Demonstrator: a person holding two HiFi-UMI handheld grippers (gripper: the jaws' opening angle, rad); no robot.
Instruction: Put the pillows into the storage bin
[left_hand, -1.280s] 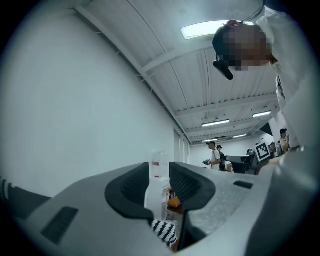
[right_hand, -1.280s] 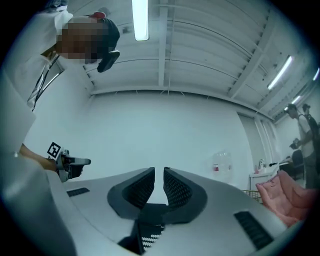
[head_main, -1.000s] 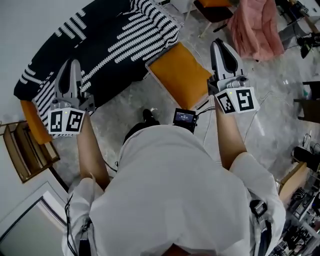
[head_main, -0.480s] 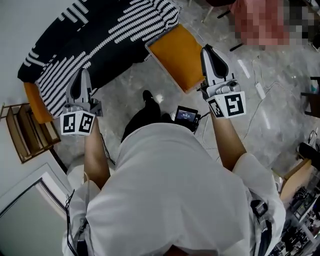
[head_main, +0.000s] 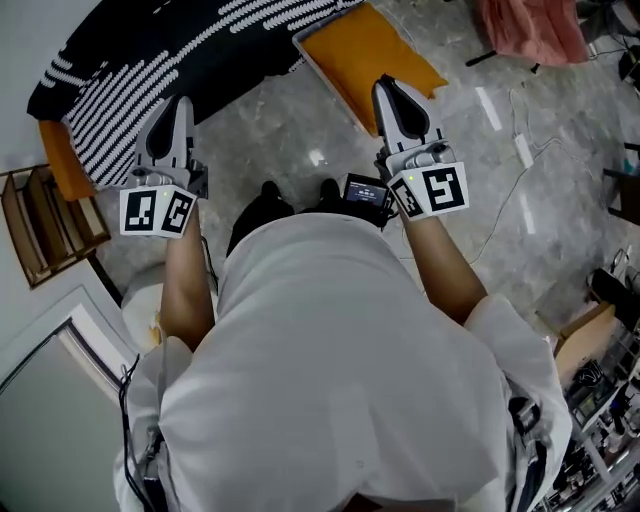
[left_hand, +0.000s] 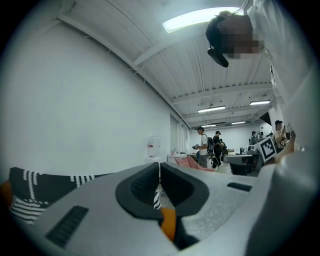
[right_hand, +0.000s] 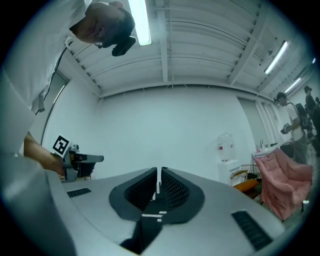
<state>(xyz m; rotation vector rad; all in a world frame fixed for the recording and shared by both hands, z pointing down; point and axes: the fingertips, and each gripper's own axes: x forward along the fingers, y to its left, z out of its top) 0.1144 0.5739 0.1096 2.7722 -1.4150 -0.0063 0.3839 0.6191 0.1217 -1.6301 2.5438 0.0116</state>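
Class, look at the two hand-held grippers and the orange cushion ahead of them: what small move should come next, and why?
Probably open the right hand-held gripper and reach to the orange cushion just ahead. Both it and the left hand-held gripper are shut, empty, touching no pillow.

We've got the left gripper and right gripper side by side, well apart, over the floor. Ahead of the right one lies the small pillow. Ahead of the left lies the long pillow, just beside it. A shelf stands left of the left gripper, and a cable lies right of the right.
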